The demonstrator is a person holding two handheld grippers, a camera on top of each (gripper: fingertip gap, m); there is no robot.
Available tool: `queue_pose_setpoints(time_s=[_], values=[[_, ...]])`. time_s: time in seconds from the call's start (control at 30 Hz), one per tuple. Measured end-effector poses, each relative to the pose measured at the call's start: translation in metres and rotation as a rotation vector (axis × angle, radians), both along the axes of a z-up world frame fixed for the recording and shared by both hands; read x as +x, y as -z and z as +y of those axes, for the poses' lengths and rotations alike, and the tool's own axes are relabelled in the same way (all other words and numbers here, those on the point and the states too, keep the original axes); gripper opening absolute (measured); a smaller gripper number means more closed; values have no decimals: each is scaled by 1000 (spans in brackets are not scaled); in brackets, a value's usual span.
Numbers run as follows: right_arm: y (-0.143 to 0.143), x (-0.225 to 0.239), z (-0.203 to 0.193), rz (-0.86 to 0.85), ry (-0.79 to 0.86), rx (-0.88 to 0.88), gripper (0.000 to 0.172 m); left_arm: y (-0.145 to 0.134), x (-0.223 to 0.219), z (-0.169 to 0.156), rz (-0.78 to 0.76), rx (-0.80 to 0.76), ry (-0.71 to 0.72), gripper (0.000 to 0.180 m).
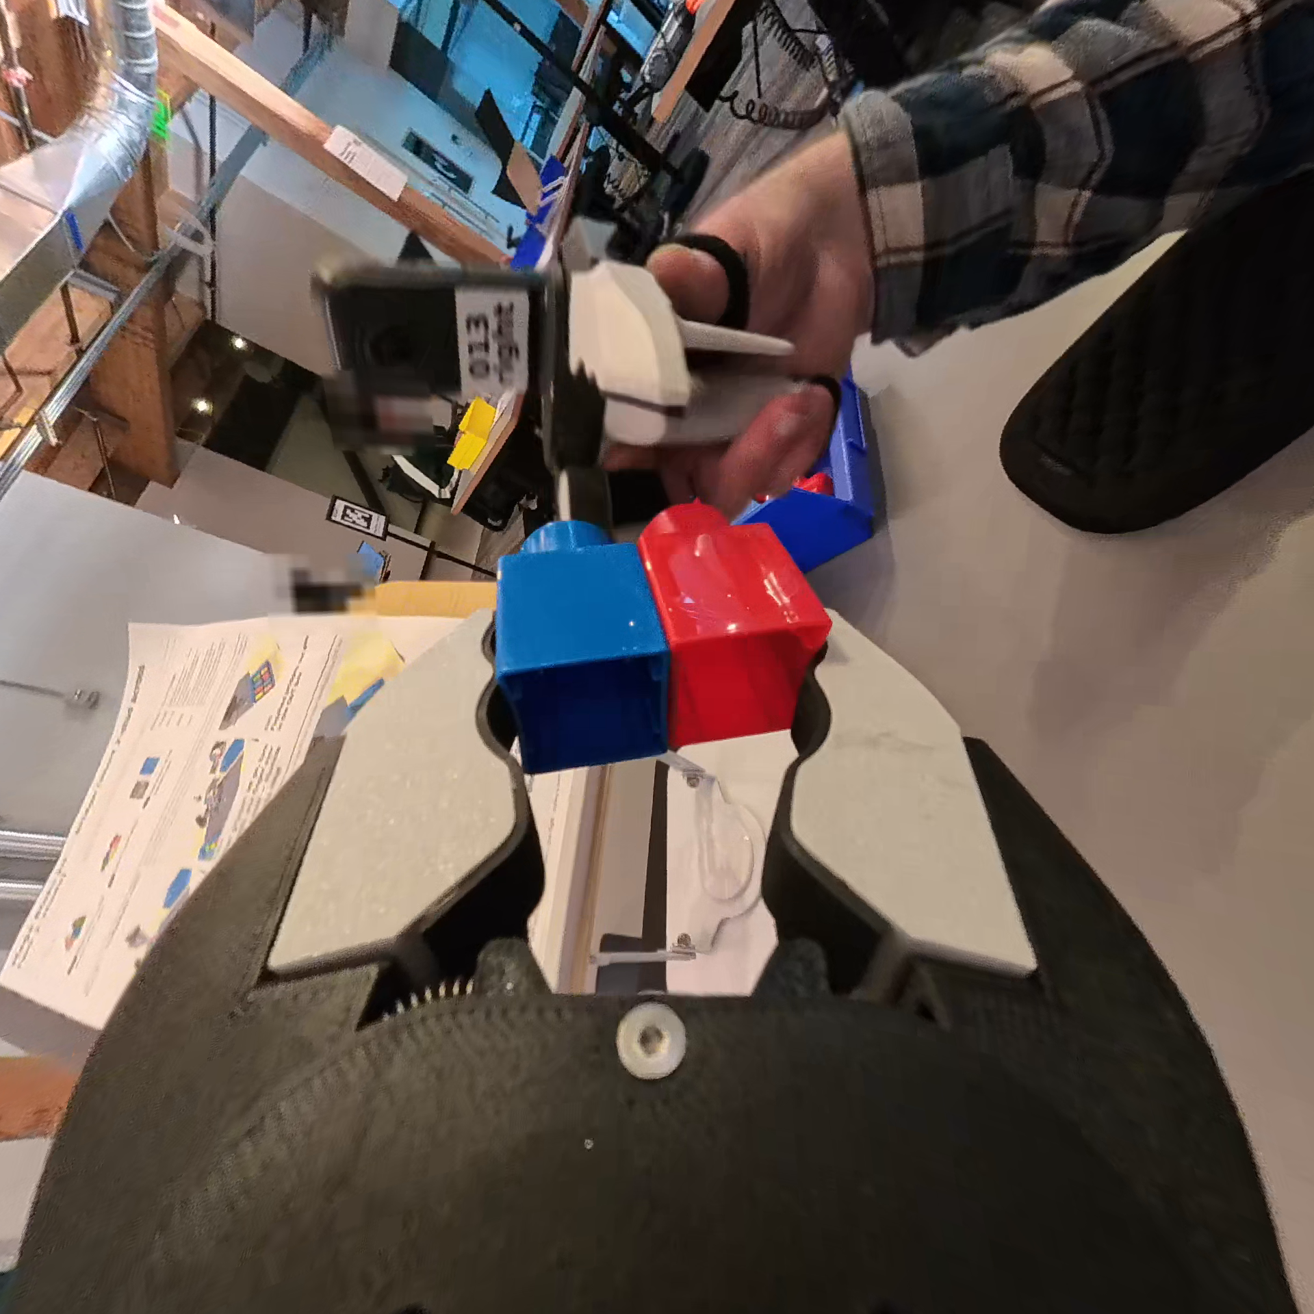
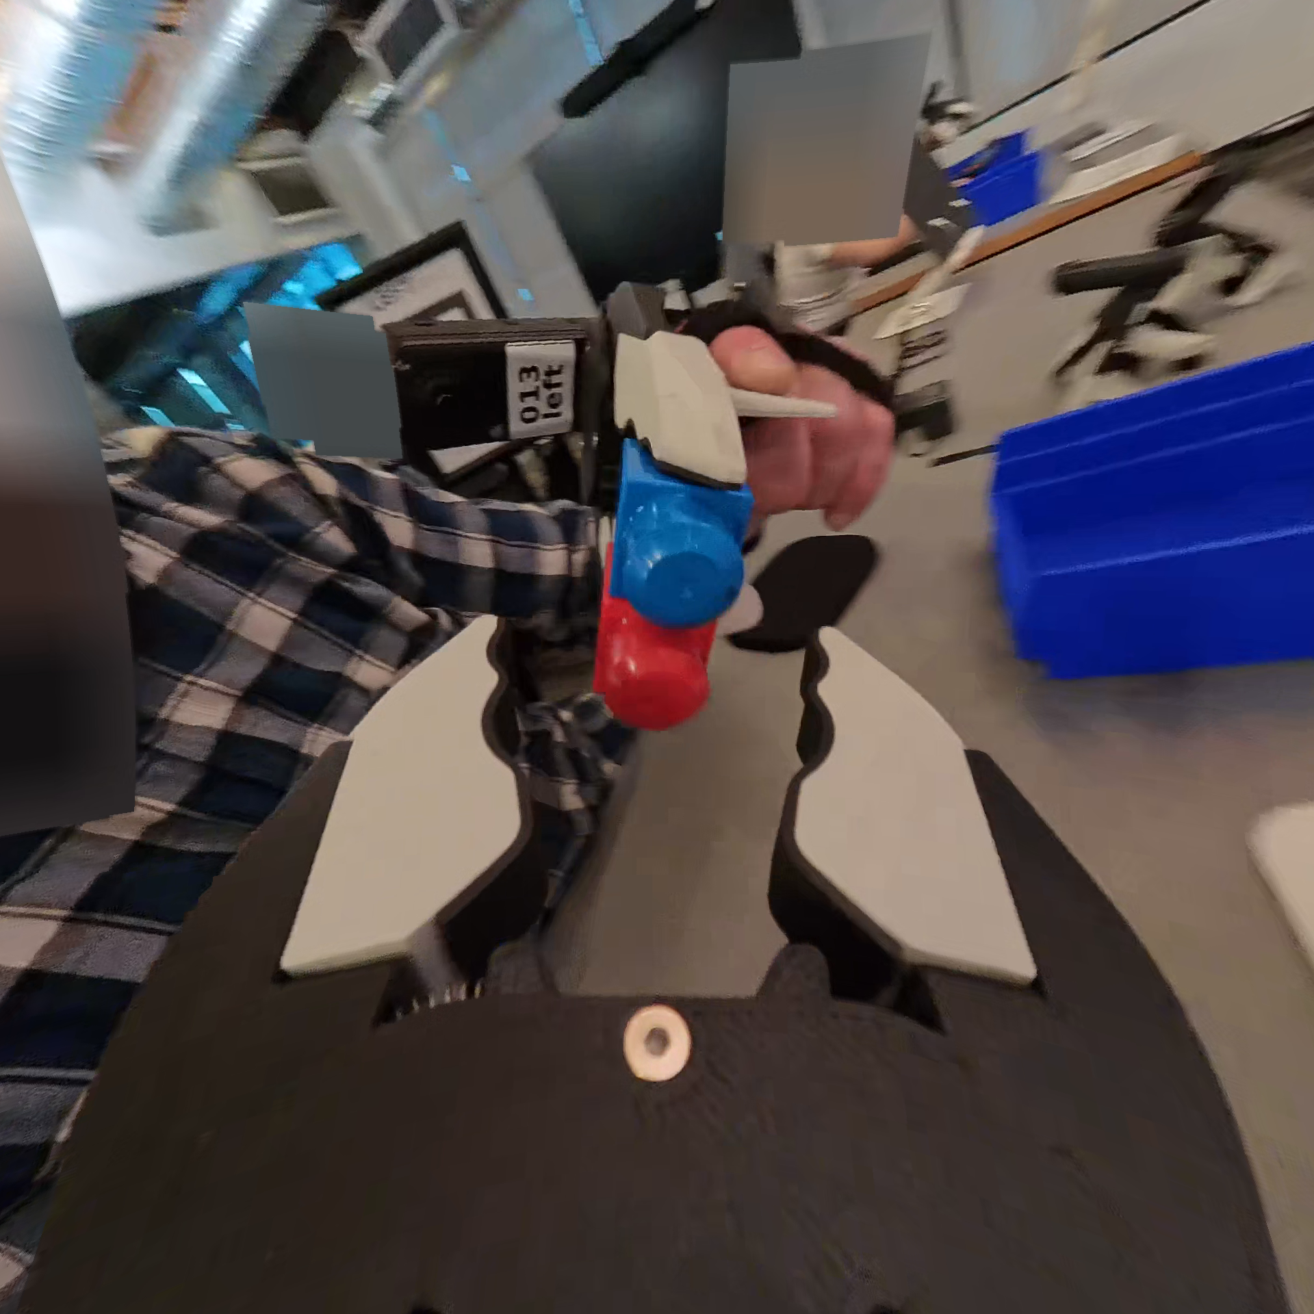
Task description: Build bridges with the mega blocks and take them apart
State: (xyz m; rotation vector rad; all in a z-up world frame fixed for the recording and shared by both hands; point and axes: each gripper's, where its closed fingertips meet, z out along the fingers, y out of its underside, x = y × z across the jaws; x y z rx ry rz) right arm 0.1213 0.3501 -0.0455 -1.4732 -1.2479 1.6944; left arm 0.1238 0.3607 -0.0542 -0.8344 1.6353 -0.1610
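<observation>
Left wrist view: the left tongs (image 1: 658,682) are clamped on two single-stud mega blocks set side by side, a blue block (image 1: 583,654) and a red block (image 1: 732,633), whose touching faces meet midway between the fingers. One pad presses the outer face of the blue block, the other the outer face of the red block; both studs point away from the camera. The pair is held in the air above the pale table (image 1: 1066,675).

Beyond the blocks a blue bin (image 1: 832,519) rests on the table, with a red piece showing at its rim. A dark pad (image 1: 1166,412) lies on the table beside the bin. Printed instruction sheets (image 1: 178,782) lie toward the table's opposite side.

Right wrist view: the right tongs (image 2: 658,682) stand apart with nothing between the pads; the same blue and red pair sits just ahead of the fingertips, studs facing the camera, untouched by them. A hand (image 2: 803,441) in a plaid sleeve (image 2: 284,569) grips the left tool. The right tool, seen from the left wrist view, is held by the other hand (image 1: 782,306), above and behind the blocks.
</observation>
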Motion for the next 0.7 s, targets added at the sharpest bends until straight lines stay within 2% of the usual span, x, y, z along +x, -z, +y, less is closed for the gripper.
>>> queue_pose_setpoints(time_s=[0.17,0.3,0.5,0.7], values=[[6,-24,-16,57,-122,-115,56,10,10,-10,76,7,52,76],[10,-26,-23,43,-163,-98,39,18,13,-13,121,10,63,76],[10,-26,-22,38,-149,-69,39,18,13,-11,128,17,56,76],[10,-25,-33,41,-212,-75,43,18,12,-20,164,-27,105,76]])
